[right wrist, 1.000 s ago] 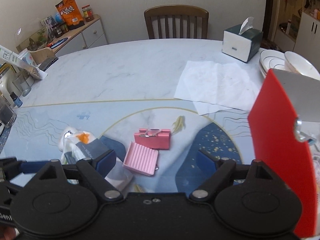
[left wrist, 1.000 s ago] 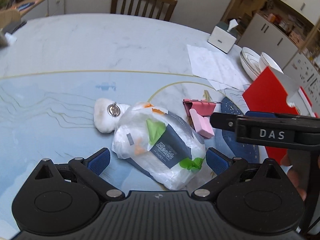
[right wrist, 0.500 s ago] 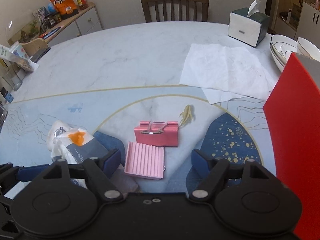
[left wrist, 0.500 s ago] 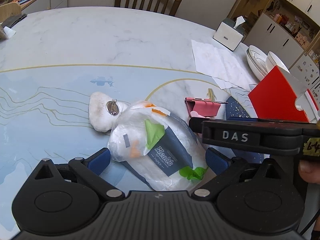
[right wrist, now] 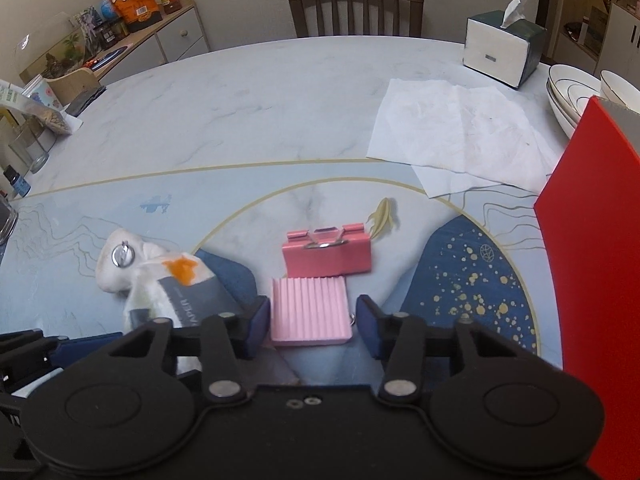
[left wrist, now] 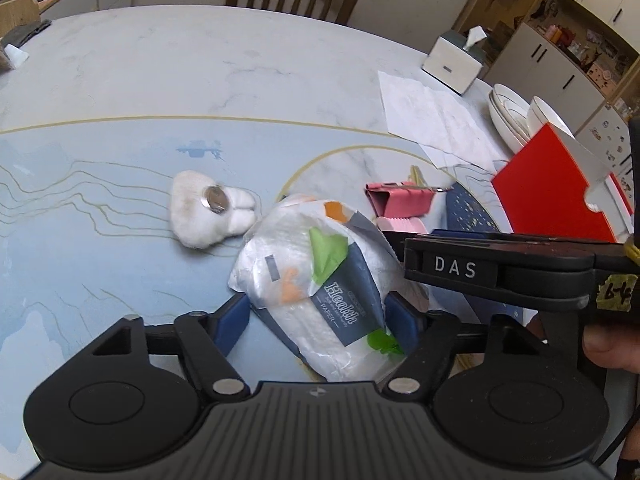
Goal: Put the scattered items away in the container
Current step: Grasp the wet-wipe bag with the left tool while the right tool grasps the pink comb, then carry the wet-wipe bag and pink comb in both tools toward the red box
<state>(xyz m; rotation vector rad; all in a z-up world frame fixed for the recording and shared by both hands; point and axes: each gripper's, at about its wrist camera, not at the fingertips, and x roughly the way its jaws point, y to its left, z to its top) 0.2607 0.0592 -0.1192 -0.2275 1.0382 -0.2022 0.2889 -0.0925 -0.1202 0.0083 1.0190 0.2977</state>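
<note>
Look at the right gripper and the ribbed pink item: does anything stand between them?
Nothing visible does. The ribbed pink item lies directly between the fingers of the right gripper, whose jaws are closing around it. The pink binder clip lies just beyond, and the red container stands off to the right.

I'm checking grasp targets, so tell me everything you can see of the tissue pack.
The tissue pack is a soft, crinkled clear-plastic packet of white tissues with a dark blue label reading "Health Paper" and green and orange patches. It lies on its side on the table, slanting away to the left, its far end against a white plush toy. The left gripper straddles its near end with jaws closing, pads at or near its sides. The right gripper's body crosses just beside it.
</note>
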